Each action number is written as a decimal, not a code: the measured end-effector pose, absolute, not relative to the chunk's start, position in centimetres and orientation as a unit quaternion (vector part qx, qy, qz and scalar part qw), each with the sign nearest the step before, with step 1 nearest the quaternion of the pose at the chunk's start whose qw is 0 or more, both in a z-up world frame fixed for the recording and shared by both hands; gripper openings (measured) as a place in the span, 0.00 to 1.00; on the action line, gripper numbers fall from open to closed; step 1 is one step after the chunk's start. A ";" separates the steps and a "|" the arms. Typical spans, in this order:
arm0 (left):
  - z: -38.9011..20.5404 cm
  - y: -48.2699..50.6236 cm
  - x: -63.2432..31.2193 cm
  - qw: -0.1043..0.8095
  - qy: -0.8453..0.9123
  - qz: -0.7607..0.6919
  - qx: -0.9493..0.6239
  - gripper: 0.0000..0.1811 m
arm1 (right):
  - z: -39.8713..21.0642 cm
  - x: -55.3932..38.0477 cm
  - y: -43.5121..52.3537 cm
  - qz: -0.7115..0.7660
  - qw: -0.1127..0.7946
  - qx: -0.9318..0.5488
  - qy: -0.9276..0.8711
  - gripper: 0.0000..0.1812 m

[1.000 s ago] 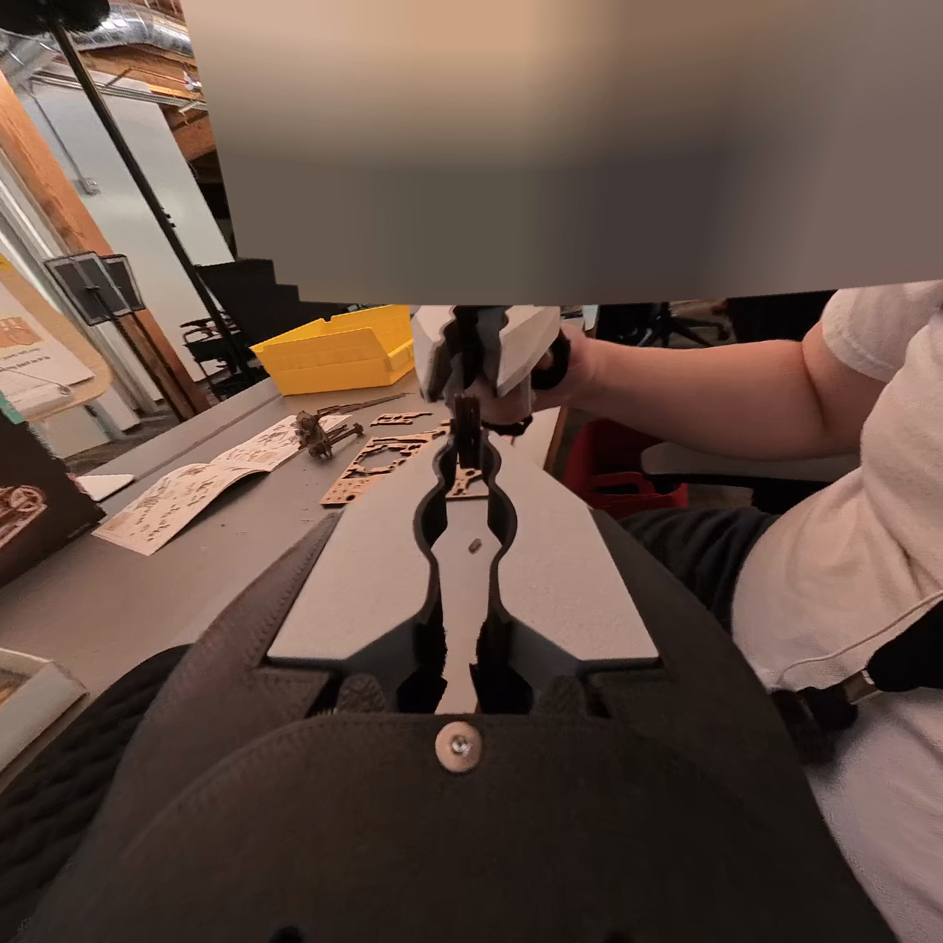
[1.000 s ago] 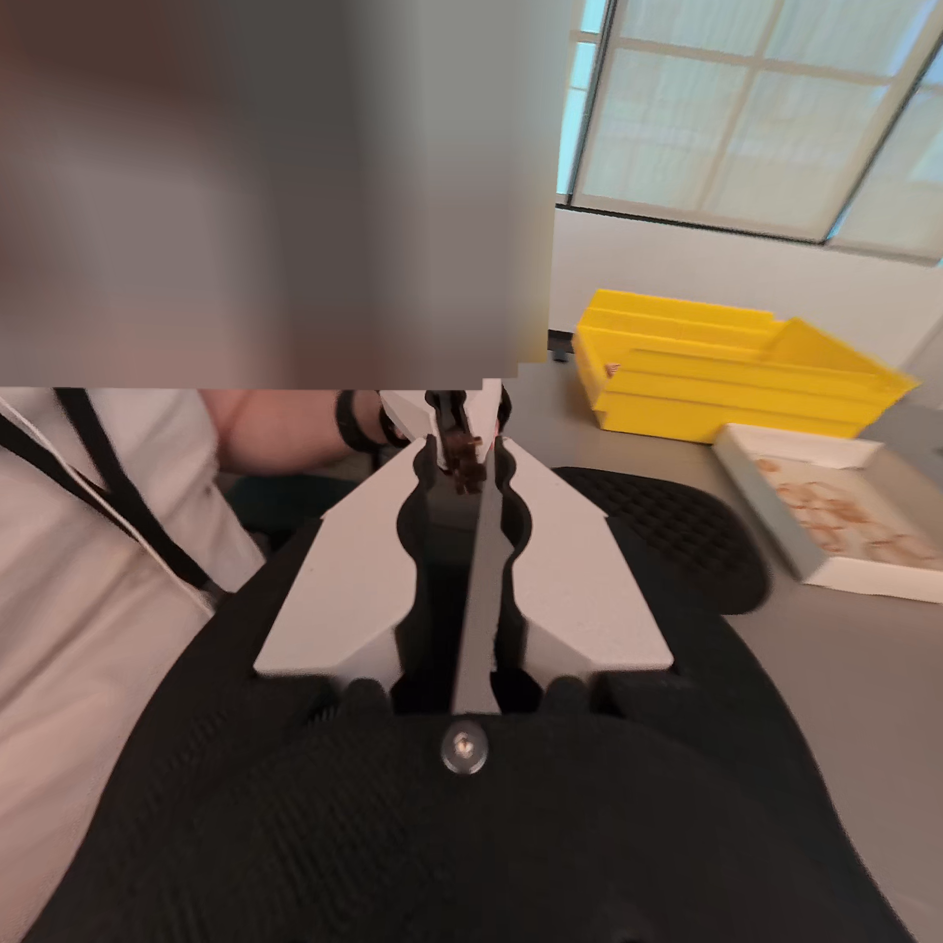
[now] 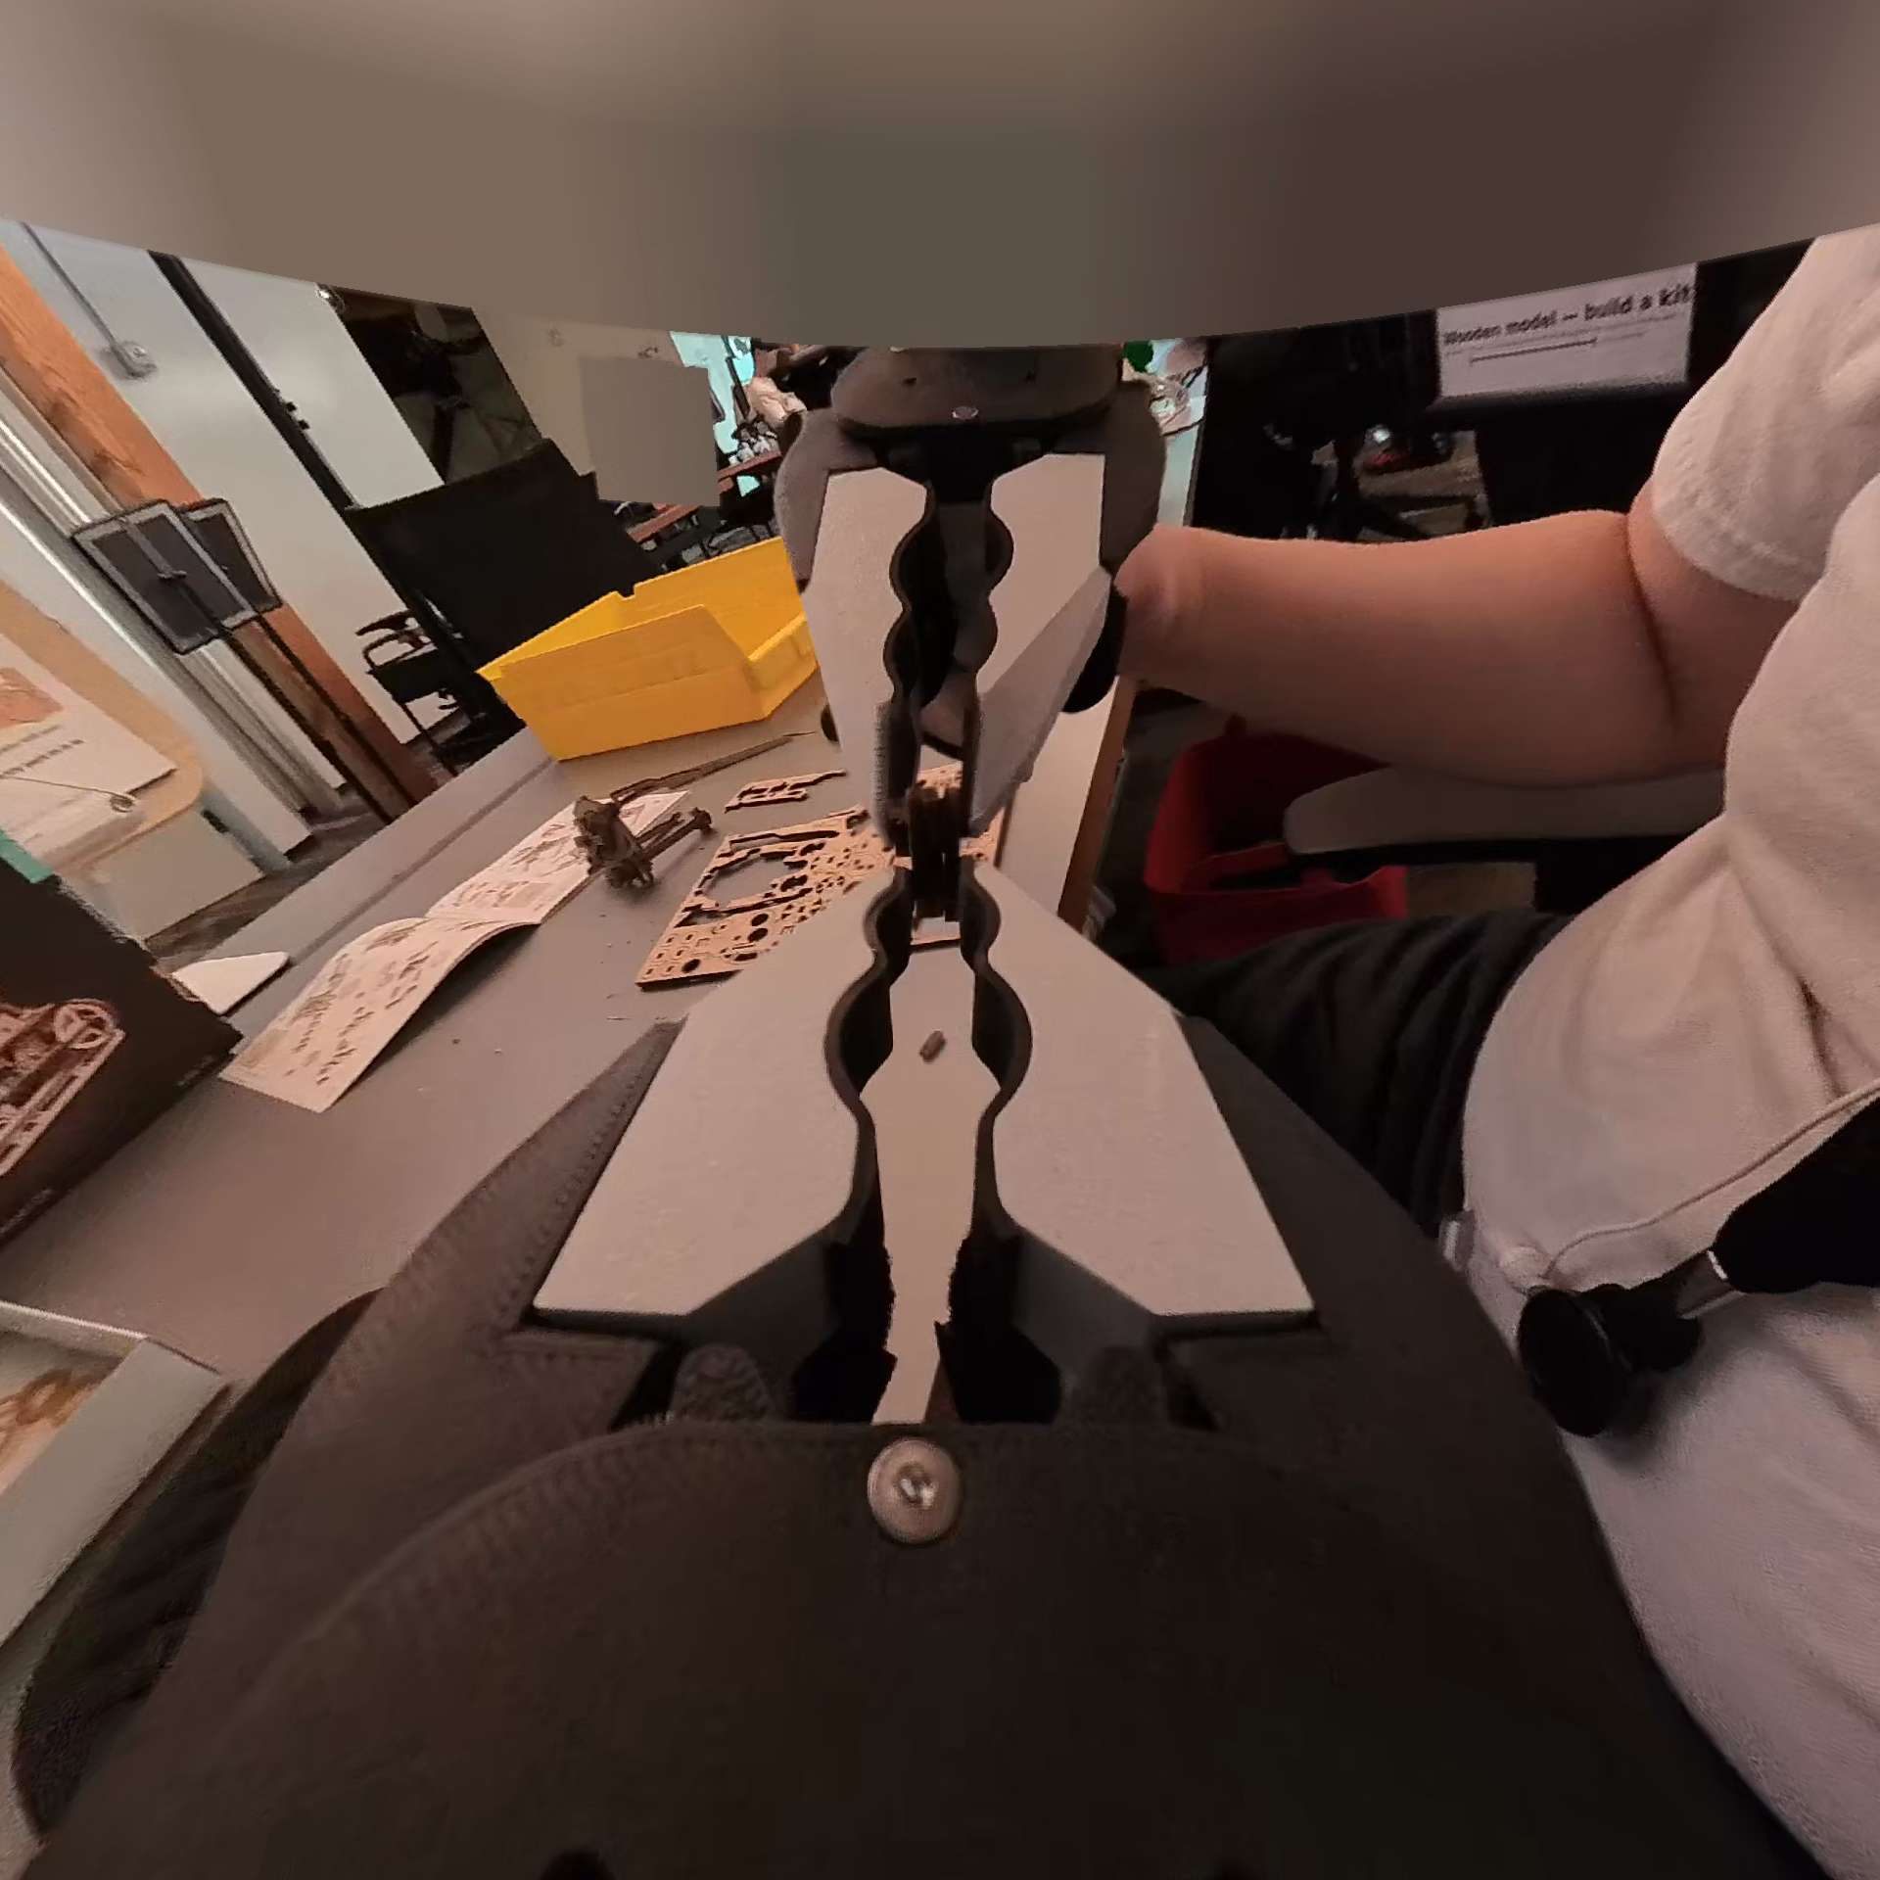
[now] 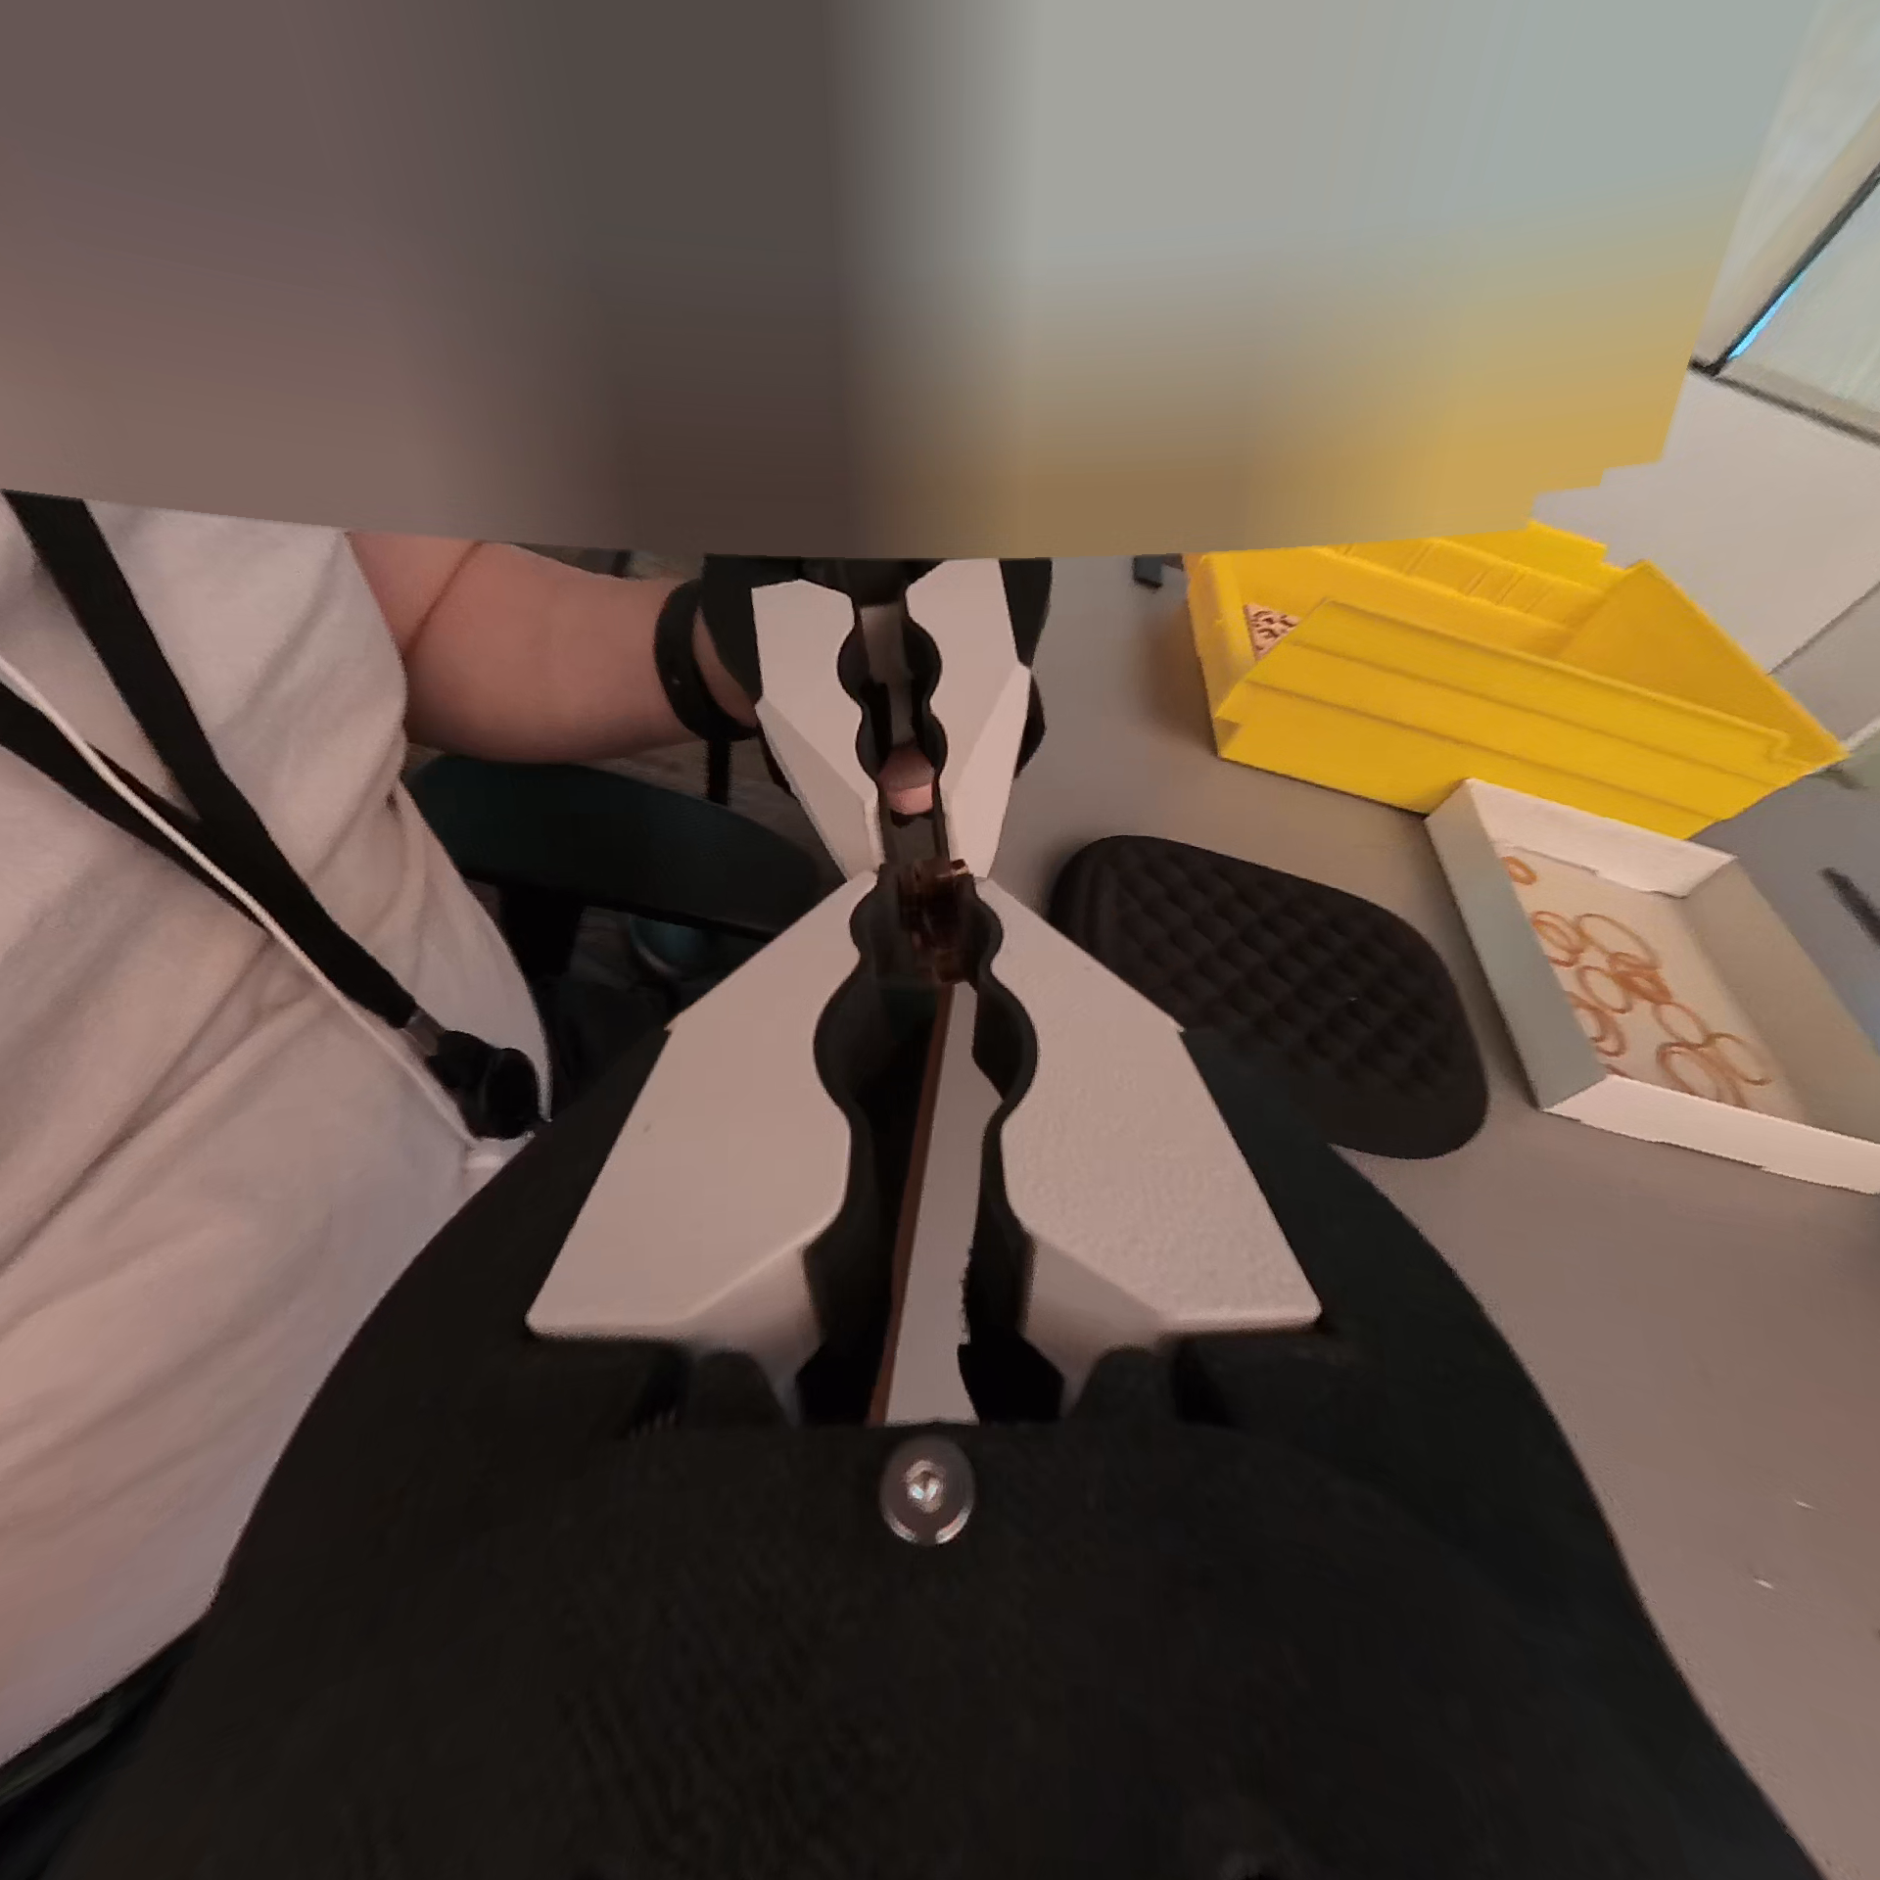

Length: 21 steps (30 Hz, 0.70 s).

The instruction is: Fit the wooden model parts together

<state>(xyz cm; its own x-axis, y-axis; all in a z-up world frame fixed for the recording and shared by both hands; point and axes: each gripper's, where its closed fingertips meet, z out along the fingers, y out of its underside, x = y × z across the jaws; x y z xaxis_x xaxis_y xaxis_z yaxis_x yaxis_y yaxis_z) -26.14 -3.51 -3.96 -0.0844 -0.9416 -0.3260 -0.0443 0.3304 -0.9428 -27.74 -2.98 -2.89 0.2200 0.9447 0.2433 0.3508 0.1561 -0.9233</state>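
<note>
Left gripper (image 3: 928, 895) and right gripper (image 4: 931, 921) are meeting tip to tip above the near edge of the grey table (image 3: 305, 1170), both pinching the same small dark wooden part (image 3: 928, 849). In the left wrist view the right gripper is coming in from above, tips pointing down onto the part; the left gripper's jaws are sitting narrow around it from below. In the right wrist view the part is showing as a dark brown block (image 4: 934, 916) clamped right at the tips, jaws nearly together. Whether it is one piece or two pieces being pressed together, I cannot tell; too small and dark.

Just beyond the left gripper's tips, a punched-out wooden sheet (image 3: 753, 905) is lying flat on the table. Left of that, a small dark partly built assembly (image 3: 626, 839) is resting on an open instruction booklet (image 3: 407, 966). A yellow bin (image 3: 661, 671) is sitting farther off. To the right of the right gripper, a black padded mat (image 4: 1272, 997) and a white tray of thin wooden rings (image 4: 1628, 997) are lying on the table.
</note>
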 end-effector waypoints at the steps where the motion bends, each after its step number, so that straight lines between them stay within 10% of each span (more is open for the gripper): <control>1: -4.0 -3.6 -26.1 0.538 0.608 -0.421 -0.405 0.03 | -2.9 -27.7 -3.0 0.295 0.515 -0.585 -0.553 0.05; 21: -3.8 -3.5 -25.8 0.458 0.552 -0.529 -0.454 0.03 | -2.3 -26.9 -2.7 0.415 0.488 -0.605 -0.474 0.04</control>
<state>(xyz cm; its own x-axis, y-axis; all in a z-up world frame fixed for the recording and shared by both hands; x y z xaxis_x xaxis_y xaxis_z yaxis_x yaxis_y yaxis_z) -25.76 -3.46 -3.77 -0.1686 -0.9854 -0.0253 -0.0168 0.0286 -0.9995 -26.95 -2.71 -2.29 0.2069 0.9776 -0.0389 0.1689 -0.0749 -0.9828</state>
